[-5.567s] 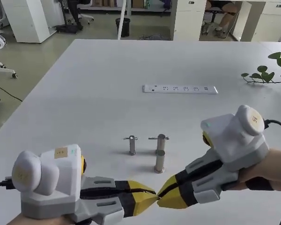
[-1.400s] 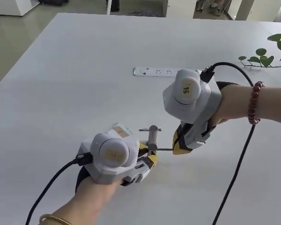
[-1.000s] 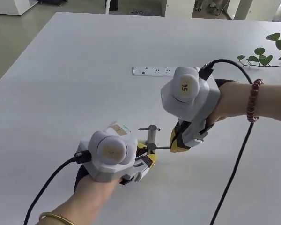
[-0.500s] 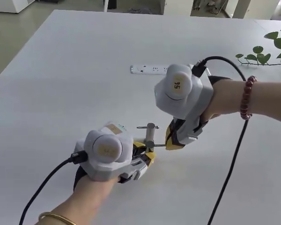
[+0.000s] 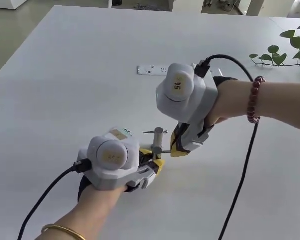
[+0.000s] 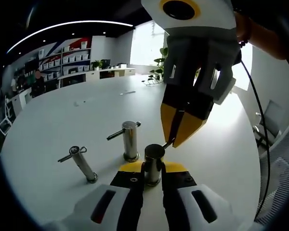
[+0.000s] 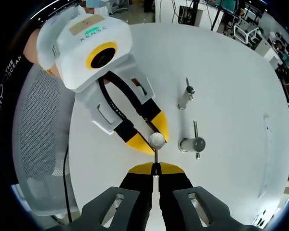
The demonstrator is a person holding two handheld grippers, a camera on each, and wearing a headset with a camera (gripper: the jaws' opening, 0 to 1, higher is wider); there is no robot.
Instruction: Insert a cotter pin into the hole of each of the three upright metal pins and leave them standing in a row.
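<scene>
So two out of three look done to me. In the left gripper view, the far silver cylindrical metal pin [image 6: 83, 163] and the middle silver metal pin [image 6: 130, 140] both stand upright on the white table [image 6: 62, 115]. Each has a wire cotter through the hole near its top: the far wire cotter [image 6: 71, 153] and the middle wire cotter [image 6: 119, 133].

The third silver metal pin [image 6: 154, 161] is the one in play. The left gripper [image 5: 155, 161] has its yellow-tipped jaws clamped around the pin's lower part and holds it upright just beside the middle one. The right gripper [image 6: 178, 137] is pinched tight on the last thin steel cotter pin [image 7: 156, 155], and the free end touches the third pin right near its top. Whether it's started into the hole or is just resting against the side, I honestly can't tell.

What's left, I'd guess: push that cotter through, let go with both grippers, and probably nudge the third pin, since it sits off the line of the other two.
</scene>
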